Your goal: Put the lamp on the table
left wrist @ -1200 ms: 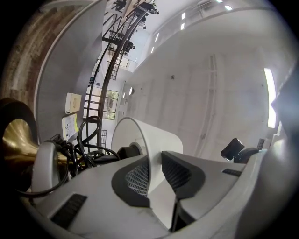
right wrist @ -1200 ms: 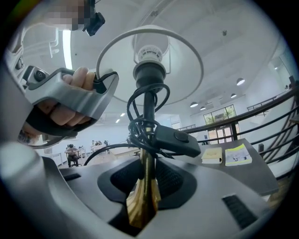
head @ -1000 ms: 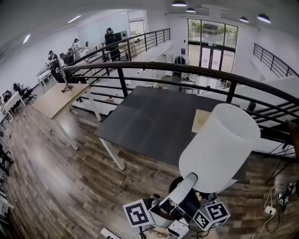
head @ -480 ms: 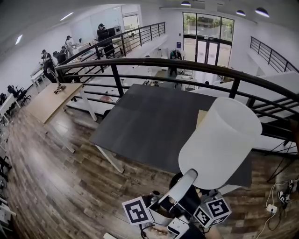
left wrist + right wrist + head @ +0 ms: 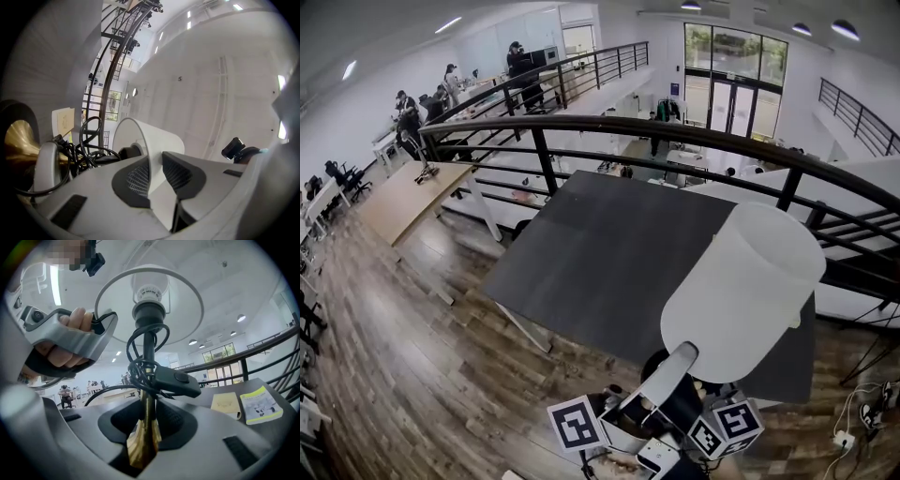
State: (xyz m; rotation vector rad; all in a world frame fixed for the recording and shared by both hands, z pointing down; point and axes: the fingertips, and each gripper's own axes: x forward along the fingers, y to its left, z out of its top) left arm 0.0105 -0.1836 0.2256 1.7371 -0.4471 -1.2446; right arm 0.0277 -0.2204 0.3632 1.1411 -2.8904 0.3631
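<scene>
At the far left of the head view, a pale wooden desk (image 5: 405, 195) stands on the plank floor (image 5: 403, 356). A dark desk (image 5: 600, 244) fills the middle, in front of a black railing (image 5: 675, 133). The lamp (image 5: 741, 291) is to the right of that. It is held in the air and tilted, and its white shade (image 5: 750, 272) hangs over the near right corner of the dark desk. No part of it rests on the desk.

The left gripper (image 5: 154, 177) has its jaws closed on the thin wall of the shade, near the rim, with the ribbed pads pressing from both sides. A coil of black cord (image 5: 89, 145) lies to the left of them.

The right gripper (image 5: 144, 420) has its jaws clamped on the lamp's brass stem (image 5: 145, 432). In its view the stem rises upright from the jaws to the bulb (image 5: 149, 289) inside the shade ring. The cord is wound round the stem, and its inline switch (image 5: 177, 380) hangs just beside it. At right, a yellowish pad (image 5: 226, 404) and a booklet (image 5: 260, 406) lie side by side on the dark desk.
</scene>
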